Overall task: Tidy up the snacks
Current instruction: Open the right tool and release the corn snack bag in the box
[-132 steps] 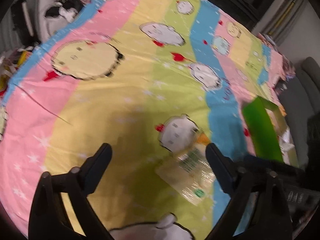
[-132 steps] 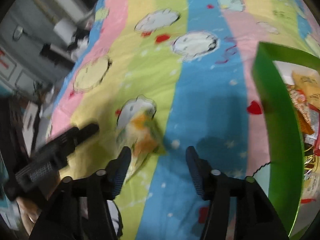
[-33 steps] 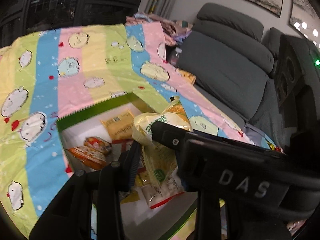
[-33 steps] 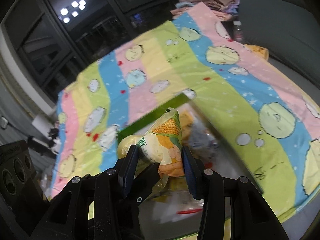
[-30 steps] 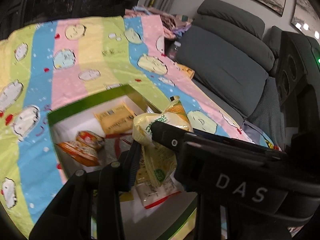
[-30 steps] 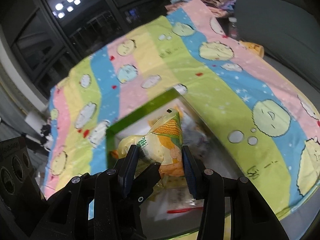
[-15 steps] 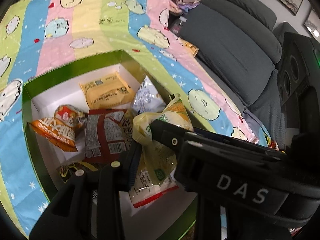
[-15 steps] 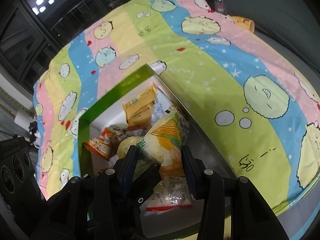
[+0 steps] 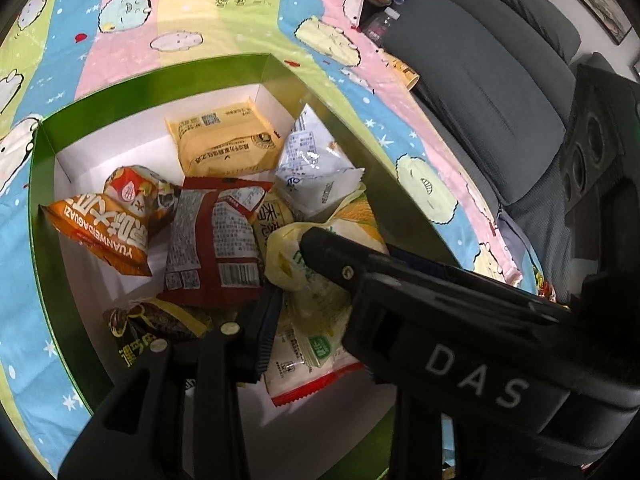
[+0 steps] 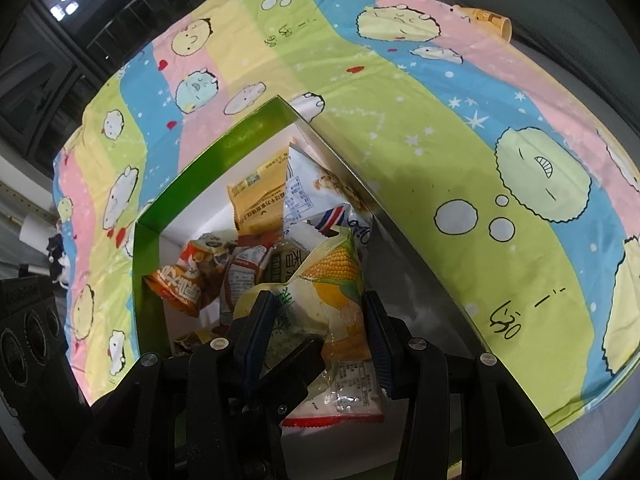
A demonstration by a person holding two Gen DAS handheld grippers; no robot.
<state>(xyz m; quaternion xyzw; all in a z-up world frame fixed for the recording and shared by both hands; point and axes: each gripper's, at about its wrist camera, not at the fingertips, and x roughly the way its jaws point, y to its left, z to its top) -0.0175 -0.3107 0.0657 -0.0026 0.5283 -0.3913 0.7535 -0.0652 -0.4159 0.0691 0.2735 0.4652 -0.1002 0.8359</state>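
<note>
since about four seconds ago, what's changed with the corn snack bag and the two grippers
Then the corn snack bag lay flat on the striped bedsheet beside the green box, both grippers open above it. Now the left gripper and the right gripper are both shut on it and have carried it over the box, lowering toward the snacks inside. The box and its orange and red packets stayed put.

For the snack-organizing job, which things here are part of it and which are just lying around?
Part of the job:
- corn snack bag, held by both grippers
- green box
- orange packet
- red packet

Lying about:
- sofa
- yellow cup
- striped cloth
</note>
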